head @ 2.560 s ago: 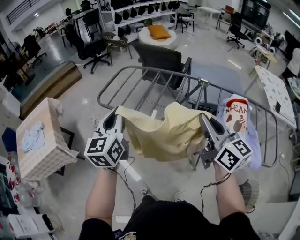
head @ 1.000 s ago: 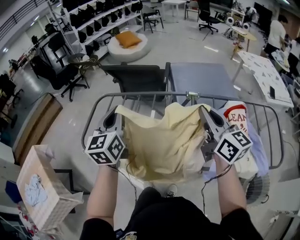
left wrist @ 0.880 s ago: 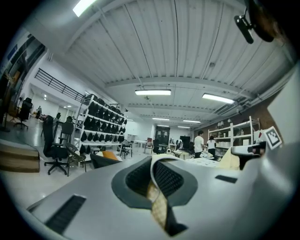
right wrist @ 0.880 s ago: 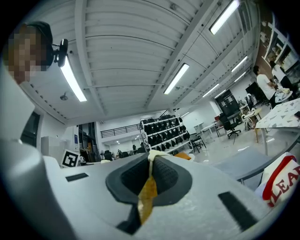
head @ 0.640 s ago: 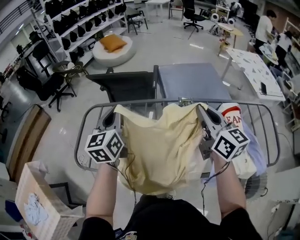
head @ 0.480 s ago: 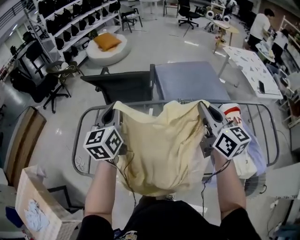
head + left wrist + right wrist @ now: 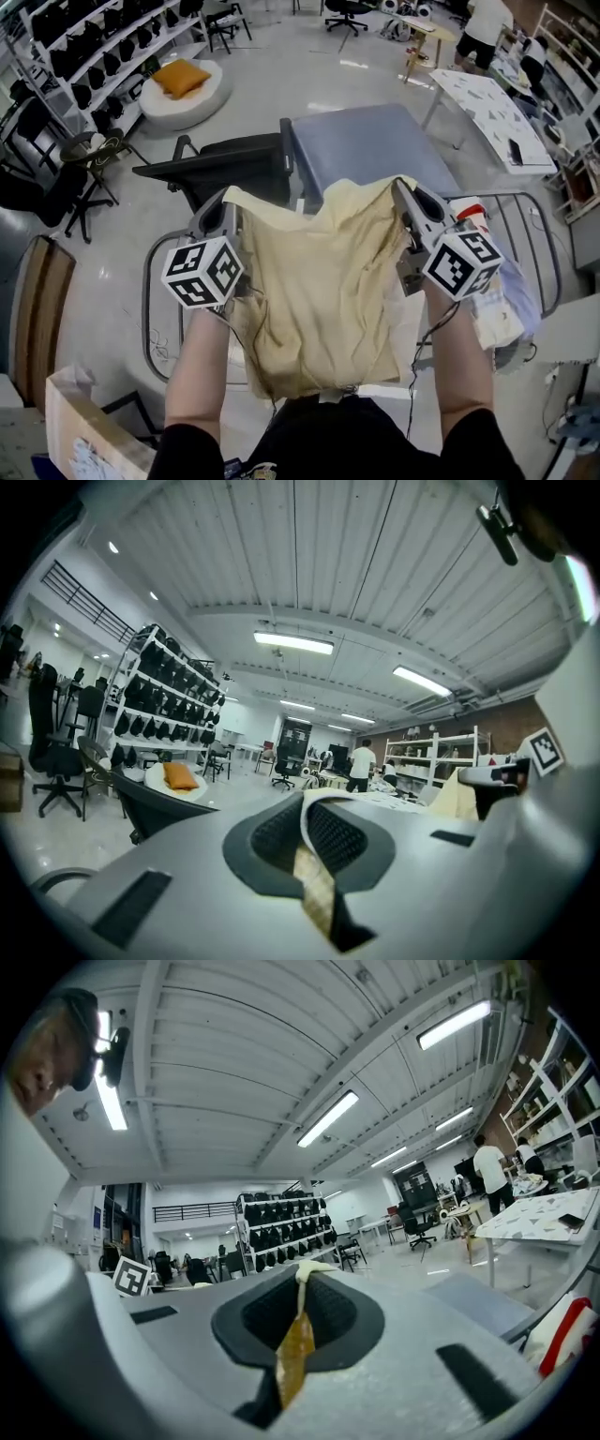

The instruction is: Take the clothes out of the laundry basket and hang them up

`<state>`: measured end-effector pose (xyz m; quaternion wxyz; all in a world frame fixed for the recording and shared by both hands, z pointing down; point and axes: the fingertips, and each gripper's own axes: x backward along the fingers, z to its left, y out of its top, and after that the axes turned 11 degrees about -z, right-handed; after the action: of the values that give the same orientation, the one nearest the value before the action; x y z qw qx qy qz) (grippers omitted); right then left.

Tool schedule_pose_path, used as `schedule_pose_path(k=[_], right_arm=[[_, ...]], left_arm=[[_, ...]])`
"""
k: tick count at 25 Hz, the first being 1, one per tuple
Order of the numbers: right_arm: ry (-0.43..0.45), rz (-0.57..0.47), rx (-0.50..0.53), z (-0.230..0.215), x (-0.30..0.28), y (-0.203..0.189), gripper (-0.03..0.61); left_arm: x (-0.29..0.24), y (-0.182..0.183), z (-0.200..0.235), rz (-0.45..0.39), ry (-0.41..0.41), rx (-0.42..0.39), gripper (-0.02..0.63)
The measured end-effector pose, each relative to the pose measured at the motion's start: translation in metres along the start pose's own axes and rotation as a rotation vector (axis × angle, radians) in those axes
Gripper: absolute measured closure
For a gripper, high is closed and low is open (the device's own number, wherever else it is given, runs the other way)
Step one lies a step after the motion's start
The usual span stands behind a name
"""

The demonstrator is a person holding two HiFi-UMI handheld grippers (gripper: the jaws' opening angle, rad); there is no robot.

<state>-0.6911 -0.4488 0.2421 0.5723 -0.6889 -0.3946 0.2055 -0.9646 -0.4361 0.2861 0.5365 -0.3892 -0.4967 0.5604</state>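
Cloth, pale yellow, creased, sags between left gripper and right gripper.

The drying rack is bare at left; a white garment covers its right end. A black chair blocks beyond.

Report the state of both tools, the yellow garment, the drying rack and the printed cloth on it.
left tool: shut on one top corner of the yellow garment.
right tool: shut on the other top corner.
yellow garment: stretched between both tools, hanging open above the drying rack.
drying rack: unfolded and standing.
printed cloth: draped over the drying rack's right end.
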Motion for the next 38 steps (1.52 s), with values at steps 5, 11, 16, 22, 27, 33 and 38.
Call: schedule_pose_path(k=[5,11,16,22,27,33,38], right_arm=[[-0.038,-0.016,0.046,-0.012,-0.027,0.003,0.568],[-0.099,0.041,0.053,-0.037,-0.048,-0.038,0.568],[-0.143,0.127,0.019,-0.054,-0.053,-0.089,0.568],[-0.176,0.259,-0.007,-0.076,-0.049,-0.149,0.566],[-0.201,0.333,-0.027,-0.086,-0.045,-0.184,0.563],[-0.207,0.379,-0.067,-0.094,-0.043,-0.209,0.546],[-0.205,0.401,-0.085,-0.094,-0.042,-0.218,0.514]], left_arm=[[-0.037,0.000,0.015,0.001,-0.026,0.006,0.606],[-0.066,-0.035,0.032,0.058,-0.028,-0.003,0.604],[-0.073,-0.093,0.042,0.183,-0.038,-0.039,0.604],[-0.075,-0.155,0.047,0.326,-0.053,-0.141,0.603],[-0.073,-0.181,0.051,0.400,-0.068,-0.185,0.600],[-0.069,-0.197,0.056,0.455,-0.063,-0.216,0.585],[-0.059,-0.208,0.061,0.530,-0.076,-0.244,0.474]])
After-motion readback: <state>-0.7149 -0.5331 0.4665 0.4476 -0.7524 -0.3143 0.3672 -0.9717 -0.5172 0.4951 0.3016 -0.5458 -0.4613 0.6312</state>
